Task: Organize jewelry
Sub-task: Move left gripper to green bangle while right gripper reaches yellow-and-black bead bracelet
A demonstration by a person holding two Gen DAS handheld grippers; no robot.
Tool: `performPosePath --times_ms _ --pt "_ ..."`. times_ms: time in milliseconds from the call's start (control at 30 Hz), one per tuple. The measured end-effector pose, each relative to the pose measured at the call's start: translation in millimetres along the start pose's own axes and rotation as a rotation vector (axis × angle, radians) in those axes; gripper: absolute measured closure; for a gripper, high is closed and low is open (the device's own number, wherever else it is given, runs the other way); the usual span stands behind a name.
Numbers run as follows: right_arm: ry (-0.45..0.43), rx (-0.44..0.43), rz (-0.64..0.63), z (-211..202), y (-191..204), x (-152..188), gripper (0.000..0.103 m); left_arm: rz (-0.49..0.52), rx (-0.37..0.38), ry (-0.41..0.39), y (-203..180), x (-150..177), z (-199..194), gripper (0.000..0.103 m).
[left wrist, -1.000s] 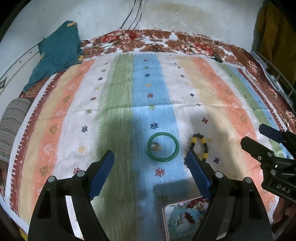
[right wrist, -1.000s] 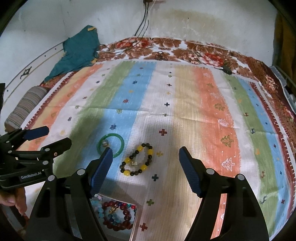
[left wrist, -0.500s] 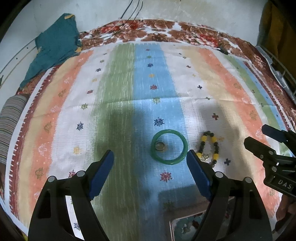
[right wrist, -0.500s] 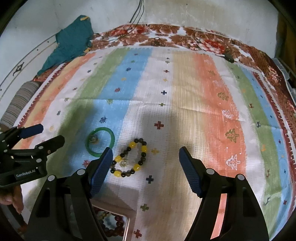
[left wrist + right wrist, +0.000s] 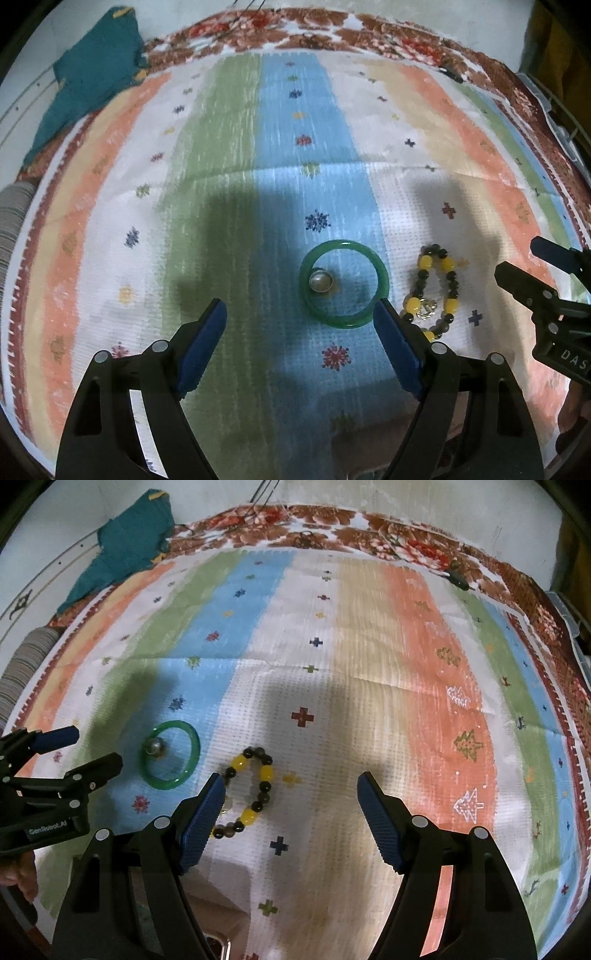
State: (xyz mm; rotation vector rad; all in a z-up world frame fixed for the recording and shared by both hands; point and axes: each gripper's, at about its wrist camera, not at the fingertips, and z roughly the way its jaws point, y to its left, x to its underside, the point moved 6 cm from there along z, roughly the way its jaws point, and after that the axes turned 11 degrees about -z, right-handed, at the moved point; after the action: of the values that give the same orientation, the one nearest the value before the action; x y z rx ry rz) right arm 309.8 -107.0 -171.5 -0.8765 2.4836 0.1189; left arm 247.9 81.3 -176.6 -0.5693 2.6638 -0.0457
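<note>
A green bangle point(image 5: 341, 324) lies flat on the striped cloth point(image 5: 229, 155), with a small silvery ring point(image 5: 320, 281) inside it against its left rim. To its right lies a bracelet of yellow and dark beads point(image 5: 424, 263). My left gripper point(image 5: 299, 314) hovers open and empty over the cloth, its right finger beside the bangle's near right rim. My right gripper point(image 5: 290, 786) is open and empty too, and its left finger covers the beaded bracelet's point(image 5: 240, 764) near left part. The right wrist view shows the bangle point(image 5: 170, 784), the ring point(image 5: 155, 746) and the left gripper point(image 5: 96, 747) at the left.
A teal garment point(image 5: 92, 81) lies at the far left corner, and a striped cushion point(image 5: 11, 210) sits at the left edge. Cables and a small dark object point(image 5: 458, 578) rest on the floral border by the wall. A shiny box edge point(image 5: 218, 947) peeks in below.
Both grippers have come down and forward, so the bangle and bracelet look larger and closer. The open box of beads has slid almost out of both views at the bottom.
</note>
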Motion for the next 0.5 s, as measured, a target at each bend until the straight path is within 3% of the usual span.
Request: performPosePath --times_ms 500 --pt "0.092 -0.007 -0.021 40.0 1.6 6.2 0.029 -0.014 0.018 0.096 1.6 0.6 34.7 0.022"
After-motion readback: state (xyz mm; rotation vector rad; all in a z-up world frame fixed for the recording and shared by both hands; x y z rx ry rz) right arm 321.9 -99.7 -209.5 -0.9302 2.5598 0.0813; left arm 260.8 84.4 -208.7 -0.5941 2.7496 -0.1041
